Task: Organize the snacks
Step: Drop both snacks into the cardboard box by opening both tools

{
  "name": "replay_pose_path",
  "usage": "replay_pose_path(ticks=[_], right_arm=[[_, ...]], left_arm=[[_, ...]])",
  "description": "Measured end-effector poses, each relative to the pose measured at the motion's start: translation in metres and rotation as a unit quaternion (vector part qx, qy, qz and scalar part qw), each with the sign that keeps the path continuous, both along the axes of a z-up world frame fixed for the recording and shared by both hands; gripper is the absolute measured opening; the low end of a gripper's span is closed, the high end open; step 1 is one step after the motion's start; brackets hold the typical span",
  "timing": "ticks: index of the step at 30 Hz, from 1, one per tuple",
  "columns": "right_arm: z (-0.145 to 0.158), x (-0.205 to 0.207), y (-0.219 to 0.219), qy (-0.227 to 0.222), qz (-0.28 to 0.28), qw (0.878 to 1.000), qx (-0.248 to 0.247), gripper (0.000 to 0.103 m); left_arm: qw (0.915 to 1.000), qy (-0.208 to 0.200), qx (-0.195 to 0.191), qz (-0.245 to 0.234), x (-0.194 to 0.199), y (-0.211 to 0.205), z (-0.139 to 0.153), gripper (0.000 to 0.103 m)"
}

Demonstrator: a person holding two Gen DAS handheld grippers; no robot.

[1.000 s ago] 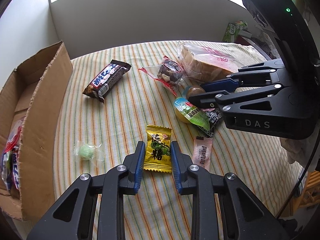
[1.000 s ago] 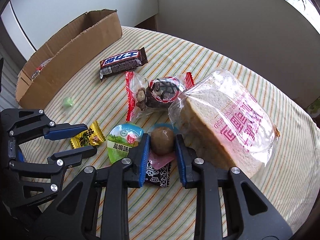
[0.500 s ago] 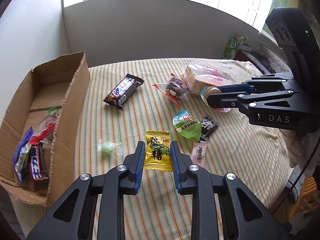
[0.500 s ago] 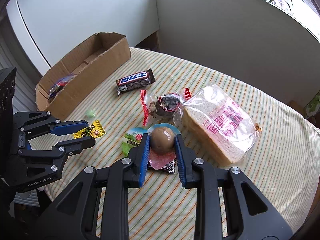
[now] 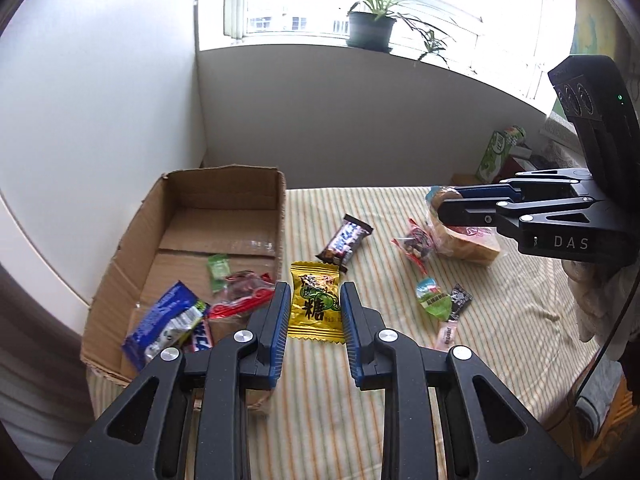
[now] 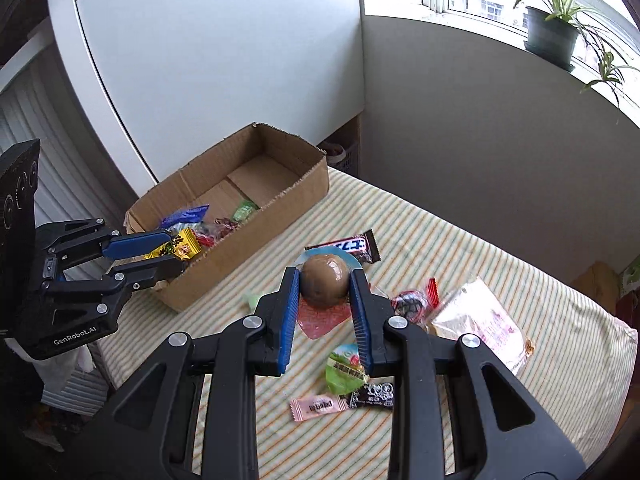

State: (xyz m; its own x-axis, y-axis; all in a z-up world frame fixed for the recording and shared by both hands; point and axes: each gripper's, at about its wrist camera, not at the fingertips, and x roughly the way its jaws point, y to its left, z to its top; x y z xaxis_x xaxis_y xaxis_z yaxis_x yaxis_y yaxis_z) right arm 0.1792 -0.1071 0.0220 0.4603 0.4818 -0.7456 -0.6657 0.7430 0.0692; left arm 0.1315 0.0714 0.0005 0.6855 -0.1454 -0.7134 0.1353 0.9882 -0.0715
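1. Left wrist view: the left gripper (image 5: 314, 312) has its fingers clamped on one crinkly yellow candy packet (image 5: 316, 300), lifted beside the cardboard box (image 5: 224, 216); one glossy chocolate bar (image 5: 345, 243) lies on the striped worktop (image 5: 500, 320).
2. Right wrist view: the right gripper (image 6: 326, 312) has its fingers nipped on one smooth round brown egg pack (image 6: 324, 286), held above the worktop.

Open far end of cardboard box (image 6: 256, 184); near end crowded with snack wrappers (image 5: 172, 326).

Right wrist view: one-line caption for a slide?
Right gripper lifts a packaged brown egg above scattered snacks; left gripper carries a yellow candy toward the cardboard box.
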Motion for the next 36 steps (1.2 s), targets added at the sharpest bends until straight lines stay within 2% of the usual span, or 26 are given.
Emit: replay_pose_path(ticks=[6,15,24,25,26,28,32,33,35,36], right_arm=[[0.007,0.013,0.044,-0.002,0.022,1.000,-0.004,0.026],[-0.002,0.029,0.107,0.009,0.052,0.998,-0.018,0.026],[-0.018,0.040,0.139,0.019,0.070,0.997,-0.031,0.027],[-0.019,0.040,0.140,0.019,0.072,0.997,-0.031,0.034],[-0.019,0.040,0.142,0.016,0.071,0.997,-0.030,0.049],[-0.017,0.041,0.141,0.008,0.066,0.997,-0.024,0.068],[-0.012,0.042,0.135,0.008,0.060,0.998,-0.017,0.072],[-0.011,0.043,0.133,0.008,0.059,0.998,-0.016,0.074],[-0.008,0.042,0.127,0.004,0.057,0.998,-0.012,0.086],[-0.006,0.041,0.124,0.001,0.054,0.998,-0.009,0.087]], left_arm=[[0.9994,-0.002,0.000,0.036,0.009,0.032,0.002,0.024],[0.9977,0.000,-0.005,0.067,0.024,0.066,-0.004,0.024],[0.9964,0.011,-0.007,0.083,0.036,0.085,-0.014,0.024],[0.9963,0.012,-0.007,0.085,0.037,0.086,-0.015,0.024],[0.9961,0.013,-0.008,0.087,0.037,0.087,-0.016,0.024],[0.9958,0.014,-0.008,0.091,0.037,0.088,-0.016,0.027],[0.9948,0.013,-0.007,0.101,0.036,0.091,-0.017,0.058],[0.9947,0.013,-0.008,0.102,0.035,0.091,-0.018,0.059],[0.9948,0.012,-0.010,0.101,0.034,0.091,-0.017,0.059],[0.9949,0.013,-0.010,0.099,0.033,0.091,-0.016,0.059]])
